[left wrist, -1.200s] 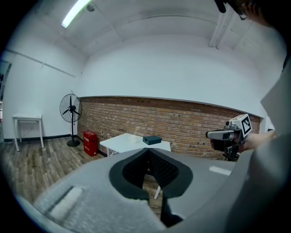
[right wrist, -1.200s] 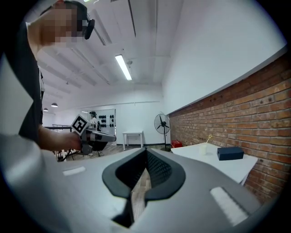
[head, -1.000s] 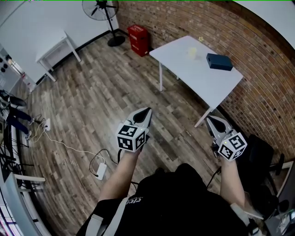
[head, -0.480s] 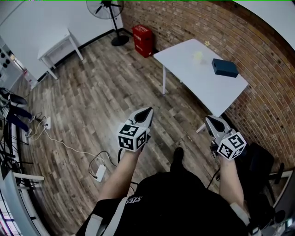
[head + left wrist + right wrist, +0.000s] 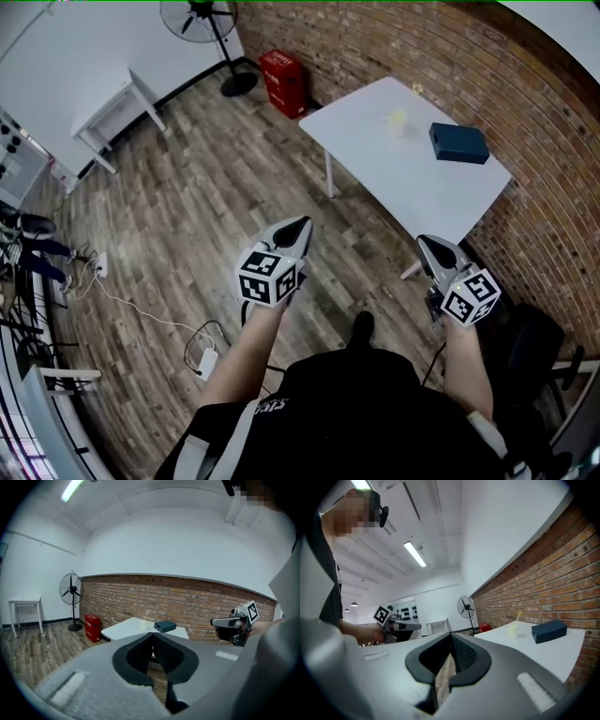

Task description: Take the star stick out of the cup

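Barely discernible, the star stick (image 5: pixel 518 616) tops the cup (image 5: pixel 513 630); left gripper (image 5: pixel 152 634) and right gripper (image 5: pixel 451 634) are closed.

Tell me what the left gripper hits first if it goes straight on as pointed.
Probably the white table: the left gripper has its shut tips lined up with the table's near edge, just left of the dark blue box. The wood floor short of it could come first; depth is unclear.

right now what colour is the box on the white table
Dark blue; the box shows best in the head view.
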Demonstrator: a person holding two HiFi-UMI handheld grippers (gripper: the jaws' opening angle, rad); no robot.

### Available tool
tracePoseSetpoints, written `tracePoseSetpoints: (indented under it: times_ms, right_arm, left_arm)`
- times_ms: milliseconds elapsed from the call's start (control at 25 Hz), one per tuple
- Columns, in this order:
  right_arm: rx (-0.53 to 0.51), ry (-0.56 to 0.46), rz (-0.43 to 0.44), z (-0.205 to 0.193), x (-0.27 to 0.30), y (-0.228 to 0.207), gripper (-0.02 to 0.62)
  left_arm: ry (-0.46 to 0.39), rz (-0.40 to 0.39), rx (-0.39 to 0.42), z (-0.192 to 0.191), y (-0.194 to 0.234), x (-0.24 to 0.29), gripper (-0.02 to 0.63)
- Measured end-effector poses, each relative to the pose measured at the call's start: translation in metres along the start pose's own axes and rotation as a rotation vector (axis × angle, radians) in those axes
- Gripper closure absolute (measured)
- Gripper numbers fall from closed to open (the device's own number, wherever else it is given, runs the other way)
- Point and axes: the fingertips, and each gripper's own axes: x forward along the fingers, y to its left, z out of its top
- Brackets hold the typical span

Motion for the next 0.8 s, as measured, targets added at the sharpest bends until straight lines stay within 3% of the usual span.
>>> tracePoseSetpoints:
  times_ms: [400,800]
  right_arm:
    - [0.05,-0.022,0.025,0.02,0.023,-0.099,0.594]
    - [0.057,0.015,0.046,0.023,0.036,-0.144,0.594]
  left_arm:
    - [0.019,0.002,0.037,0.037,-0.01,0.102,0.6]
    - [0.008,-0.011,0.019,0.051,-0.013,0.16,0.6]
